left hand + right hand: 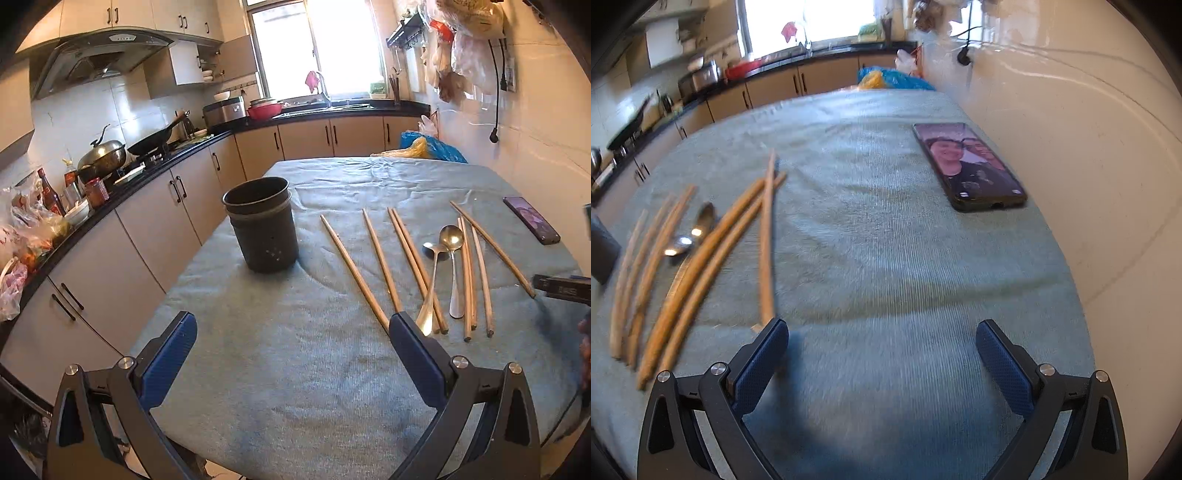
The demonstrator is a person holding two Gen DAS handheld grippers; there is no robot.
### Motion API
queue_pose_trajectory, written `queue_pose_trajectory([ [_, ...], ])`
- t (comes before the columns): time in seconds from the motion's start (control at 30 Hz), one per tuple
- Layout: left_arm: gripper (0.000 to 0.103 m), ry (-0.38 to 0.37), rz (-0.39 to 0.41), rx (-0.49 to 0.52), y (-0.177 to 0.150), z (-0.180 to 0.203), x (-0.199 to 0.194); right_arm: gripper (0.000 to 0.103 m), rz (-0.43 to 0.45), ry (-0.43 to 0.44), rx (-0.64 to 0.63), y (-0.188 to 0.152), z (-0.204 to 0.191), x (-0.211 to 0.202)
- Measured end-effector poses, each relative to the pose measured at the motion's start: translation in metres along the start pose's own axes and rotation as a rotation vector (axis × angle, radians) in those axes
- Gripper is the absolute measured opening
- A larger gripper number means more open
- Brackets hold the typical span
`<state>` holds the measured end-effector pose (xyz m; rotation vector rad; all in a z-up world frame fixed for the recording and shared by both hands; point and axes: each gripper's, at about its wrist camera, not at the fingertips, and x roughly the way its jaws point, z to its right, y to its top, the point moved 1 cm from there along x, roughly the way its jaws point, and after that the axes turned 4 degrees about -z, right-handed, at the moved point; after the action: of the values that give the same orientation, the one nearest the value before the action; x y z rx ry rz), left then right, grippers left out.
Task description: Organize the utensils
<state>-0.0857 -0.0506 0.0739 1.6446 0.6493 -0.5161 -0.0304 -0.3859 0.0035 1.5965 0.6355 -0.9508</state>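
Note:
A dark round utensil holder point(261, 225) stands upright on the grey-green cloth-covered table point(295, 369). Several wooden chopsticks point(354, 273) and two metal spoons point(452, 254) lie spread to its right. My left gripper point(293, 325) is open and empty above the cloth, in front of the holder; its right finger point(413, 347) is near the chopsticks' near ends. My right gripper point(882, 332) is open and empty, low over the cloth. The chopsticks point(698, 266) and spoons point(689, 236) lie to its left, and its left finger point(768, 347) is by the nearest chopstick's point(766, 240) end.
A smartphone point(967, 166) with a lit screen lies on the cloth near the tiled wall on the right; it also shows in the left wrist view point(532, 219). A kitchen counter point(122, 184) with pots and bottles runs along the left. Blue and yellow bags point(428, 146) sit behind the table.

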Motion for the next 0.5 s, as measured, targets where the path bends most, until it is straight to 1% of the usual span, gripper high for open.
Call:
queue_pose_trajectory([
  [0.03,0.103,-0.004,-0.004,-0.001,-0.001,0.0,0.002,0.103,0.008,0.01,0.004,-0.002,0.001,-0.005],
  [0.07,0.103,-0.005,-0.007,-0.001,-0.001,0.001,0.003,0.103,0.041,0.044,0.005,-0.008,-0.001,-0.025],
  [0.13,0.103,-0.006,-0.01,0.0,-0.002,0.002,0.005,0.103,0.103,0.076,-0.005,-0.017,-0.007,-0.052],
  [0.27,0.103,-0.008,-0.012,-0.005,-0.002,0.003,0.007,0.103,0.196,0.165,-0.074,-0.035,-0.031,-0.096],
  [0.33,0.103,-0.003,-0.012,-0.012,-0.003,0.0,0.008,0.103,0.234,0.194,-0.115,-0.041,-0.046,-0.112],
  [0.4,0.103,0.002,-0.012,-0.02,-0.003,-0.003,0.008,0.103,0.269,0.202,-0.141,-0.044,-0.062,-0.122],
  [0.5,0.103,0.011,-0.017,-0.03,-0.004,-0.008,0.01,0.102,0.288,0.216,-0.182,-0.045,-0.08,-0.126],
])
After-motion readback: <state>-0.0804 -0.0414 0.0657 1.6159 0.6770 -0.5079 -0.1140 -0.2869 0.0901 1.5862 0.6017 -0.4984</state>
